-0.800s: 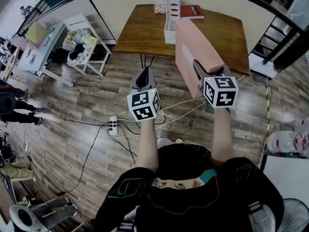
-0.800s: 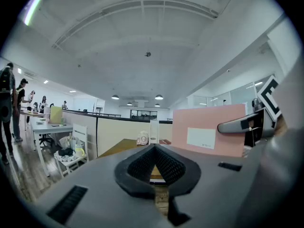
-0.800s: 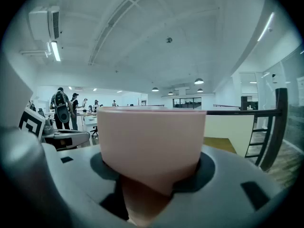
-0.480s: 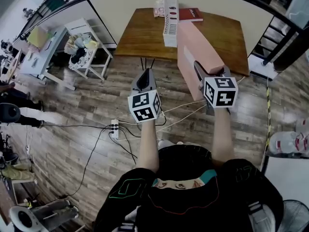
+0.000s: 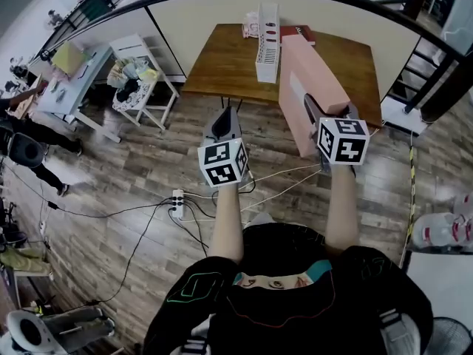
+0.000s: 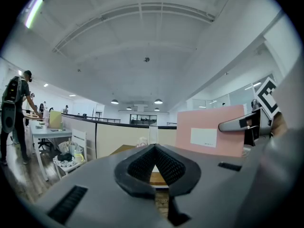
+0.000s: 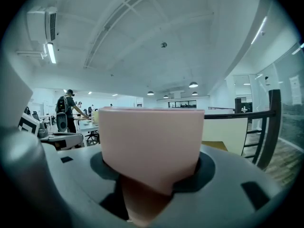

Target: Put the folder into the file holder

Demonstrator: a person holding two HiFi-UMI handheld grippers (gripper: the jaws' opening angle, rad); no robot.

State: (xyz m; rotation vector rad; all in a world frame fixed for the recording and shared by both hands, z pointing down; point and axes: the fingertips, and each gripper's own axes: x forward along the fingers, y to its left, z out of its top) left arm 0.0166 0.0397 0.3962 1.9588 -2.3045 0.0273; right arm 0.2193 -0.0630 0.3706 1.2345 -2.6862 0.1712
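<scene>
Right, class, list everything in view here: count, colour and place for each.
folder: one, pink, gripped in right tool
file holder: one, white, standing on table
book: one, red, table's far edge
table: one, brown wood, ahead
side table: one, white, left, cluttered
power strip: one, white, floor
bystander: one, dark backpack, far left
left tool: one, grey, shut, empty
right tool: one, grey, shut on folder
forearms: two, bare, behind the tools

A black top [image 5: 288,302] is worn, on which thin green and red outline drawings and a teal patch at the collar are seen. The left gripper [image 5: 224,115] and the right gripper [image 5: 327,111] are grey-shelled. On each, a white cube [image 5: 222,163] with black square markers is mounted.
</scene>
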